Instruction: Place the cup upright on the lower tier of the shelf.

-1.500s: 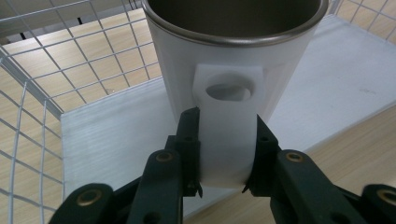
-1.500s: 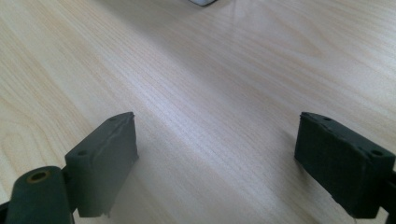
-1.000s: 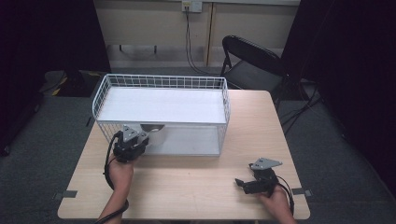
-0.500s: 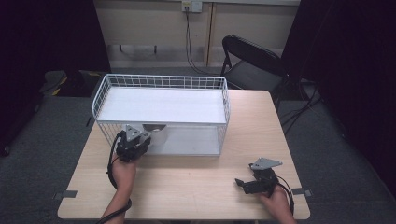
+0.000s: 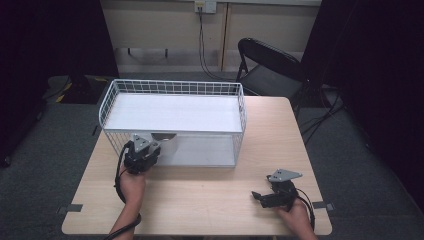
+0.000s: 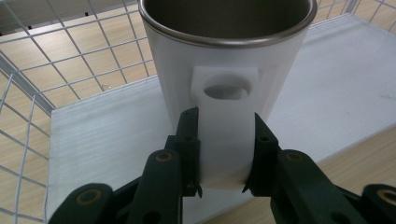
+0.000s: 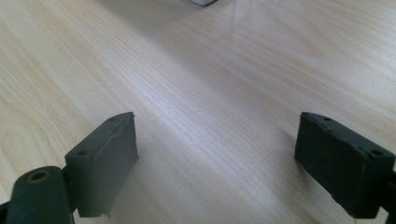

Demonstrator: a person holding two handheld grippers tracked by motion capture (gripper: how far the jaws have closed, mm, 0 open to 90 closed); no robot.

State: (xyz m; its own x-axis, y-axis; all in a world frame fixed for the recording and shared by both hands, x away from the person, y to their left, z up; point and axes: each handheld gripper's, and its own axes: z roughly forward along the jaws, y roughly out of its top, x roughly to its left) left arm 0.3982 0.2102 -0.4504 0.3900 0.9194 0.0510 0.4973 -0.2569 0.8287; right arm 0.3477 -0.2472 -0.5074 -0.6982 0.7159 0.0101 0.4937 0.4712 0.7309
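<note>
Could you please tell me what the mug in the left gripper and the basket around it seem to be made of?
Mug: white matte outer shell and handle, probably plastic; the rim and inside look like brushed steel, grey with a soft sheen. Basket: thin white-coated wire in a grid, likely metal, with a flat white shelf board.

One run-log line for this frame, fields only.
left gripper: shut on mug handle, at wire basket front | right gripper: open, empty, over table

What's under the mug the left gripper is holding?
The white mug, held by its handle in the left gripper, sits over the white shelf board of the wire basket. Whether its base touches the board is hidden.
</note>
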